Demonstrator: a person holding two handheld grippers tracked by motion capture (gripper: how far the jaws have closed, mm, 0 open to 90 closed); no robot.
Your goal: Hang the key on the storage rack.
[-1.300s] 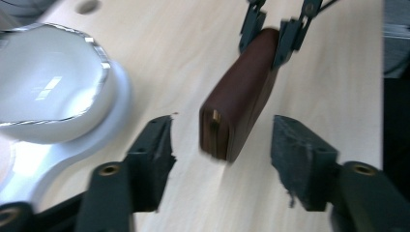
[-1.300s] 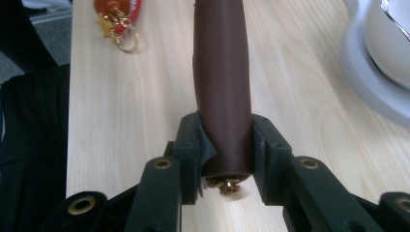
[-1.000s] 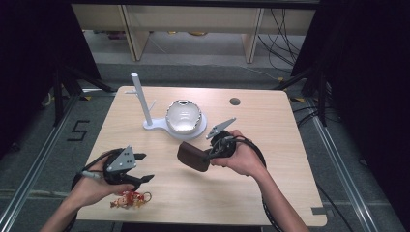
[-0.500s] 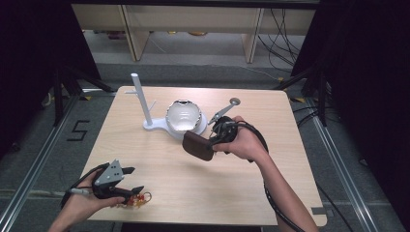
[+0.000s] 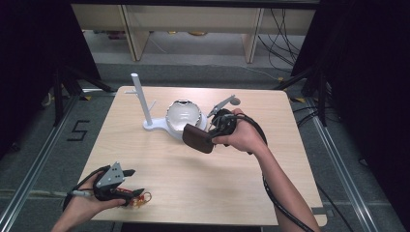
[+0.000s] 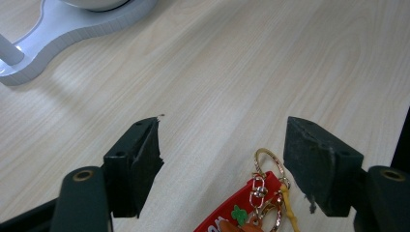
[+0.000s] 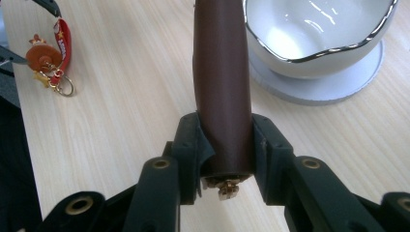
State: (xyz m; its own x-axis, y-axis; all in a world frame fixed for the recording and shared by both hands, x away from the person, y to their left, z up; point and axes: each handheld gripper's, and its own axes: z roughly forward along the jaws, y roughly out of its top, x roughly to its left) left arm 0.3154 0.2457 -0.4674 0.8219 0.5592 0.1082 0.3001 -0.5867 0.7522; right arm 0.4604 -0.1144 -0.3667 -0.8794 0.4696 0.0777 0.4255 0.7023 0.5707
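Brown pouch beside seemingly empty white bowl.

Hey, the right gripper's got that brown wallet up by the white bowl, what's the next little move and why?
Probably carry the brown wallet a bit further over the white bowl and lower it in. The right gripper is shut on the wallet's end, holding it off the table, and its far end sits just beside the bowl's rim, not yet above the hollow.

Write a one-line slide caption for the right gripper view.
Right gripper clamps a brown leather pouch beside a white silver-rimmed bowl; a red keychain lies farther off on the wooden table.
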